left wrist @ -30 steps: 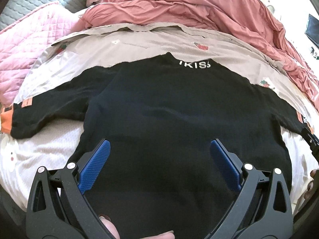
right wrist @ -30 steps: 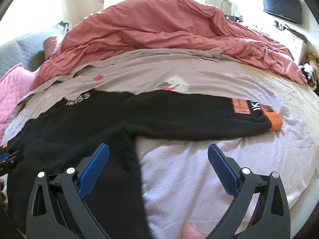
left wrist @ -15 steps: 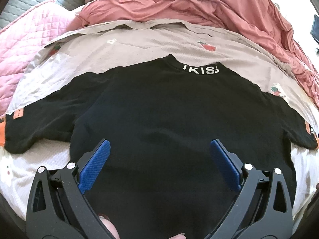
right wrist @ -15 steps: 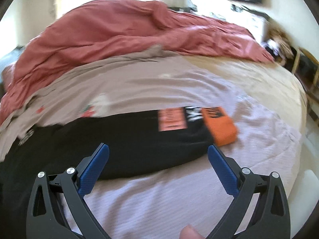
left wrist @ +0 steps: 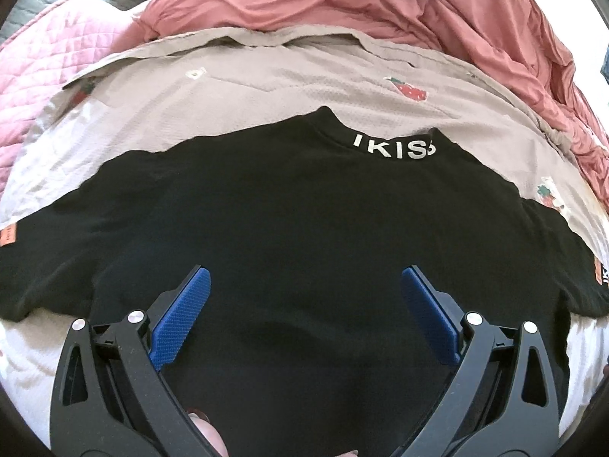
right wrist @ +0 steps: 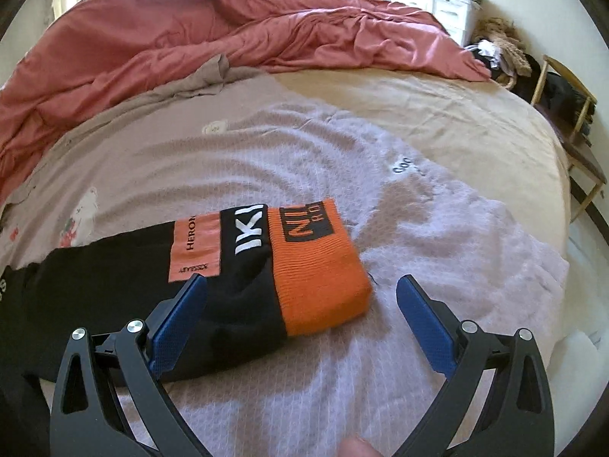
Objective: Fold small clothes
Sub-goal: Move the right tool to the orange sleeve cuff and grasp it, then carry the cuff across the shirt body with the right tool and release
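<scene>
Your left tongs (left wrist: 302,297) gape empty over the black sweater (left wrist: 304,228) spread mid-frame on the bed (left wrist: 247,87); red duvet (left wrist: 380,7) above. Only your right view shows its orange cuff (right wrist: 319,266) between empty, wide-open right tongs (right wrist: 300,304).

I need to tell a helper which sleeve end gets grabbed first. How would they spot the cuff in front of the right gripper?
On the bed, a black sweatshirt lies spread flat. Follow its sleeve outward to the end: the orange ribbed cuff, the only bright orange band, with black lettering.

Black sweater (left wrist: 304,236) flat, sleeves outspread
</scene>
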`<action>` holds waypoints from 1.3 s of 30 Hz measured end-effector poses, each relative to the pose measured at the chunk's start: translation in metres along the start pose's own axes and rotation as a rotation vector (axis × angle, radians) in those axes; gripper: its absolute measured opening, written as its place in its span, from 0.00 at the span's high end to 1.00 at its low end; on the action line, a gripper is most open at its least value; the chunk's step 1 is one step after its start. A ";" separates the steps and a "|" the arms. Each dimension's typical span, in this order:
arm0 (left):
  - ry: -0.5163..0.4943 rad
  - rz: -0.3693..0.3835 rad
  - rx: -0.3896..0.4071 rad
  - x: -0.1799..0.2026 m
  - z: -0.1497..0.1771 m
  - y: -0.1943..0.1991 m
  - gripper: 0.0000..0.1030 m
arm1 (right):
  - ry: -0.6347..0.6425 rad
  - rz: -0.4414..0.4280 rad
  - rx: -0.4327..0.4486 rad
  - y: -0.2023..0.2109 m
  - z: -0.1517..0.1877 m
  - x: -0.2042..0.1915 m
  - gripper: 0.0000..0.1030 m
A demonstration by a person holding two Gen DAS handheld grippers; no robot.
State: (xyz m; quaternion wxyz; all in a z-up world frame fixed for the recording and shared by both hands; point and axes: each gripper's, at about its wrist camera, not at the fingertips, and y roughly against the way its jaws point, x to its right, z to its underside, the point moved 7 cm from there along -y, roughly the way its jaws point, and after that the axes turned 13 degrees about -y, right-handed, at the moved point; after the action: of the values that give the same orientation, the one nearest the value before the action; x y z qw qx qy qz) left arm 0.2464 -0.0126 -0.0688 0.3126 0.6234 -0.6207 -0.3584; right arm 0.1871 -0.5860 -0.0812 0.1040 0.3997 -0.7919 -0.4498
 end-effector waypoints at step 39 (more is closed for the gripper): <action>0.176 0.048 0.130 -0.078 0.012 0.013 0.09 | 0.365 -0.744 -0.151 0.161 0.135 -0.331 0.76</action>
State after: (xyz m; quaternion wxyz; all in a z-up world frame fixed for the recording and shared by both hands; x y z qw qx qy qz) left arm 0.2317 0.0658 -0.0600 0.3333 0.6563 -0.6276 -0.2534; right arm 0.2475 -0.2163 0.0339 0.1020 0.7227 -0.5270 -0.4354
